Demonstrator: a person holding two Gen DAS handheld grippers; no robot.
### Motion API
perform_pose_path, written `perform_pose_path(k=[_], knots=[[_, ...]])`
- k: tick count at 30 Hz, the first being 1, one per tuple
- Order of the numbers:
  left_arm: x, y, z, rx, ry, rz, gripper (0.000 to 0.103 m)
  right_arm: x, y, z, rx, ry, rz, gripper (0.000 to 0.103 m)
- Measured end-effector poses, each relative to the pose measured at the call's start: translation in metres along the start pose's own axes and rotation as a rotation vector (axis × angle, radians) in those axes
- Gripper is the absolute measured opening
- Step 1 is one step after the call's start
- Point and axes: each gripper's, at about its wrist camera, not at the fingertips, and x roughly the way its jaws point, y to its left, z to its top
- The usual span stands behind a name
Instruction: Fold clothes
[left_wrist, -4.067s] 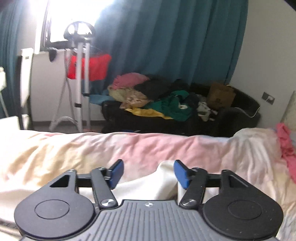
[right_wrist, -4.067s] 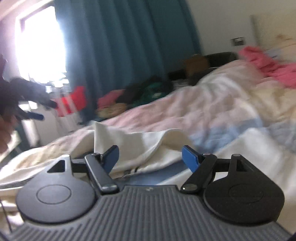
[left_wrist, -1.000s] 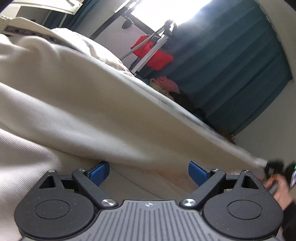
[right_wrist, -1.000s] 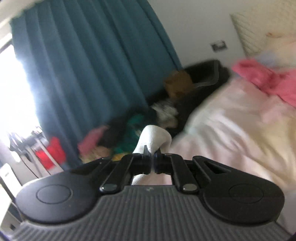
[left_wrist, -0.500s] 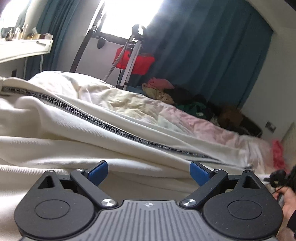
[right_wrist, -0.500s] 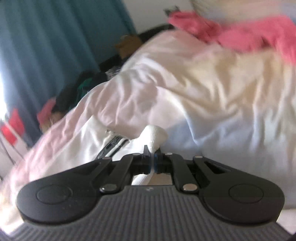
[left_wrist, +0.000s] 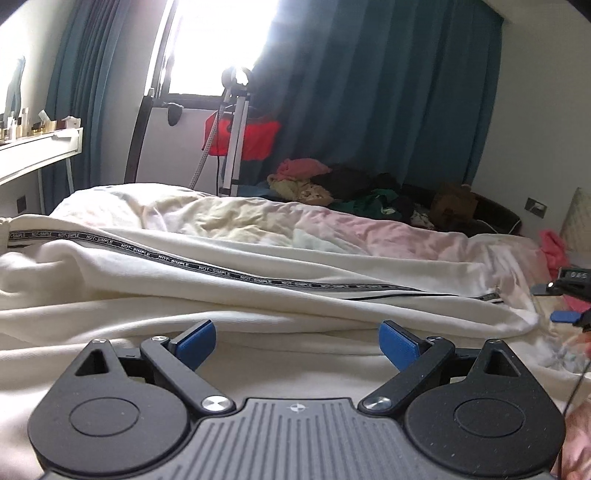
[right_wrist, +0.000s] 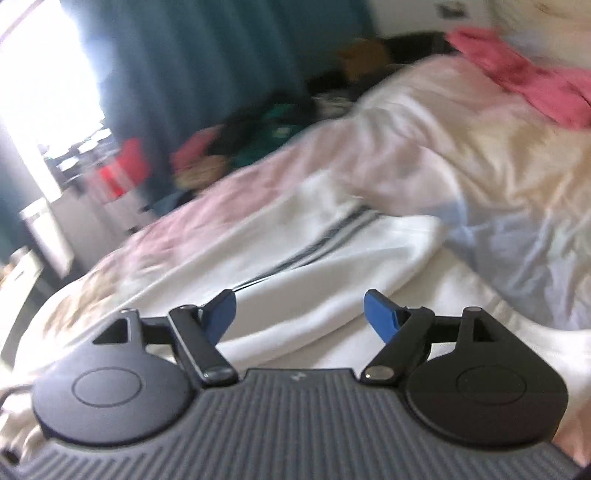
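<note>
Cream trousers (left_wrist: 258, 295) with a black lettered side stripe (left_wrist: 229, 275) lie stretched across the bed, waistband at the far left. My left gripper (left_wrist: 297, 338) hovers open just above the cloth, nothing between its blue pads. In the right wrist view the same trousers (right_wrist: 314, 258) show their leg end with dark stripes. My right gripper (right_wrist: 299, 312) stands open over that end, holding nothing. The right gripper (left_wrist: 565, 314) also shows at the right edge of the left wrist view, past the leg hem.
A pastel duvet (left_wrist: 332, 225) covers the bed. A pink garment (right_wrist: 517, 74) lies near the pillow. Beyond the bed are a dark sofa piled with clothes (left_wrist: 351, 184), a metal stand (left_wrist: 236, 129) with a red cloth, teal curtains and a white shelf (left_wrist: 37, 147).
My right gripper was shut on the trouser leg end half a second ago; it has now opened and let it fall on the bed. The trousers have settled flatter.
</note>
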Motion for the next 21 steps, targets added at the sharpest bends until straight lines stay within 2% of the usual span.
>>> perform_pose_path(k=[4, 9, 12, 14, 16, 21], knots=[[-0.017, -0.006, -0.001, 0.016, -0.003, 0.033, 0.097, -0.044, 0.033, -0.018, -0.157, 0.022, 0.111, 0.078], [-0.034, 0.000, -0.007, -0.031, 0.062, 0.070, 0.097, -0.082, 0.047, -0.038, -0.239, -0.023, 0.139, 0.078], [-0.039, 0.018, -0.013, -0.099, 0.129, 0.096, 0.098, -0.089, 0.048, -0.036, -0.258, -0.063, 0.096, 0.078], [-0.044, 0.036, -0.016, -0.147, 0.172, 0.140, 0.098, -0.085, 0.043, -0.034, -0.239, -0.048, 0.075, 0.078], [-0.051, 0.059, -0.018, -0.206, 0.211, 0.199, 0.098, -0.081, 0.038, -0.033, -0.220, -0.030, 0.066, 0.078], [-0.075, 0.132, -0.017, -0.432, 0.308, 0.344, 0.098, -0.073, 0.032, -0.036, -0.214, -0.012, 0.051, 0.078]])
